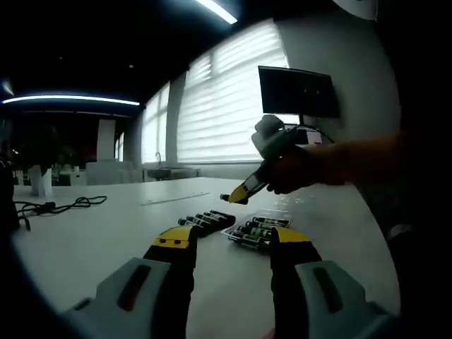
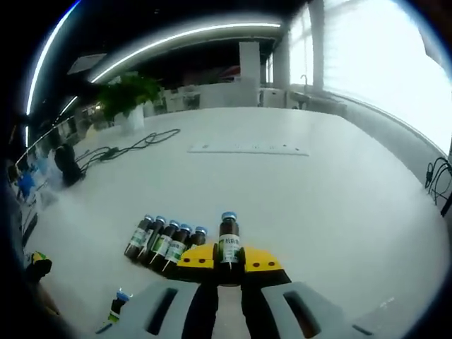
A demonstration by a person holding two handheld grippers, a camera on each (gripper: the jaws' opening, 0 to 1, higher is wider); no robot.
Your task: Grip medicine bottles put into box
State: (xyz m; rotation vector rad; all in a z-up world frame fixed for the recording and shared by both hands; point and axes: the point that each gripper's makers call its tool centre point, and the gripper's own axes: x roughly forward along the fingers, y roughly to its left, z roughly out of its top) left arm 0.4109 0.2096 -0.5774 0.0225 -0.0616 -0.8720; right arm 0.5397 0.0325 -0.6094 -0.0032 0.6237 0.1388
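Right gripper view: the right tongs (image 2: 228, 265) clamp one medicine bottle (image 2: 227, 242) upright at lower centre, above the white tabletop (image 2: 304, 191). A row of bottles (image 2: 164, 240) lies at lower left of the frame. Left gripper view: the left tongs (image 1: 233, 244) stand wide and empty. No box is visible. The bottles look small, light, rigid and probably slippery glass; the body below the cap is the best place to take hold.

The left gripper (image 1: 232, 244), grey-bodied with yellow-tipped black jaws, is held low over the worktop, its jaws spread apart with nothing between them. The right gripper (image 2: 227, 263) has its jaws closed on a small dark brown medicine bottle with a blue cap (image 2: 228, 240). In the left gripper view the right gripper (image 1: 236, 197) is held raised by a hand (image 1: 293, 169).
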